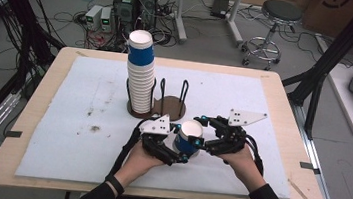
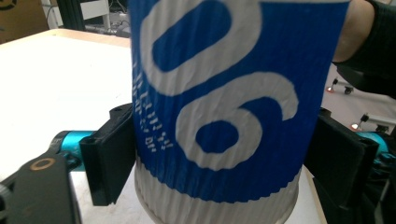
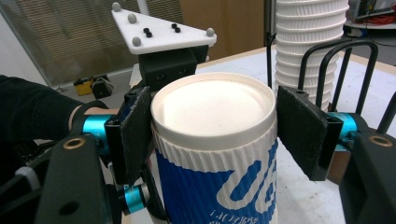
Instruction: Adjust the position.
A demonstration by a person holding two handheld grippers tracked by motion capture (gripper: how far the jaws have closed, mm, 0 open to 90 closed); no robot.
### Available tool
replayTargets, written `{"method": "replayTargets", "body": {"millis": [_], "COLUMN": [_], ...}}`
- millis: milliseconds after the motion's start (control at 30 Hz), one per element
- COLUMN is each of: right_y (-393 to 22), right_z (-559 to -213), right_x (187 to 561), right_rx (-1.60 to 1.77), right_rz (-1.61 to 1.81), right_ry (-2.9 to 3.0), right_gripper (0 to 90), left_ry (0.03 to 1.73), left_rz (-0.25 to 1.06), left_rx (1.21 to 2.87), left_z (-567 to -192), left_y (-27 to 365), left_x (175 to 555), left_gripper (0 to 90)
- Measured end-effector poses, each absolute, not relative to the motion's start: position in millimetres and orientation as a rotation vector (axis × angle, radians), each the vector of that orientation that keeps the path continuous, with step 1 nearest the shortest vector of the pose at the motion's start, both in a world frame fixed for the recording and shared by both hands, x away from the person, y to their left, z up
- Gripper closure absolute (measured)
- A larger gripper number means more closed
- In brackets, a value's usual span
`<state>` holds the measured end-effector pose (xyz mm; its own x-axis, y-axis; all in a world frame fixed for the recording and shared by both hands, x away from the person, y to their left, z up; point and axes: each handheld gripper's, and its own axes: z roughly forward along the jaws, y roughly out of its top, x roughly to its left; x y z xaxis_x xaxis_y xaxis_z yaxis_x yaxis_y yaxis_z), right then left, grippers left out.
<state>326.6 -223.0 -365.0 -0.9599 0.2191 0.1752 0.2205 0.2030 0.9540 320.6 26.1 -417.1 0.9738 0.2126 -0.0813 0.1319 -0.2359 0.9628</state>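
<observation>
we see one upside-down cup (image 1: 189, 138), blue ribbed sleeve, white base up, near the tabletop's (image 1: 86, 119) front; left hand-held gripper (image 1: 173, 144) clamps it, right hand-held gripper (image 1: 204, 130) straddles it, slightly apart; one stack (image 1: 139, 75) behind.

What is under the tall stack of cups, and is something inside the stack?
The stack of cups stands upside down on a brown holder base with black wire loops. Its inside is covered, so nothing can be told.

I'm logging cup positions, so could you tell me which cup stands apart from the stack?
The single blue cup at the table's near edge, upside down between both grippers; the others are nested in the tall stack on the rack.
</observation>
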Motion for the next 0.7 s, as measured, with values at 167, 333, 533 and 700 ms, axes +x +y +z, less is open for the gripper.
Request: {"method": "replayTargets", "body": {"millis": [167,333,533,700], "right_y": [-224.0,-226.2,-231.4,-224.6], "right_z": [-364.3,-362.8,-352.0,-347.3], "right_x": [326.2,326.6,328.6,325.5], "right_rx": [-0.444,-0.430,-0.451,-0.390], "right_rz": [-1.931,-1.926,-1.869,-1.710], "right_ry": [-2.436,-2.448,-2.489,-2.643], "right_gripper": [30.3,29.6,20.9,20.7], "left_ry": [0.245,0.213,0.181,0.168], "left_rz": [0.087,0.110,0.172,0.198], "left_rx": [1.833,1.893,2.047,2.185], "left_z": [-413.6,-406.7,-395.6,-389.5], "left_y": [27.5,28.9,26.9,19.7], "left_x": [320.4,321.5,319.6,316.7], "left_gripper": [21.0,22.5,23.4,23.5]}}
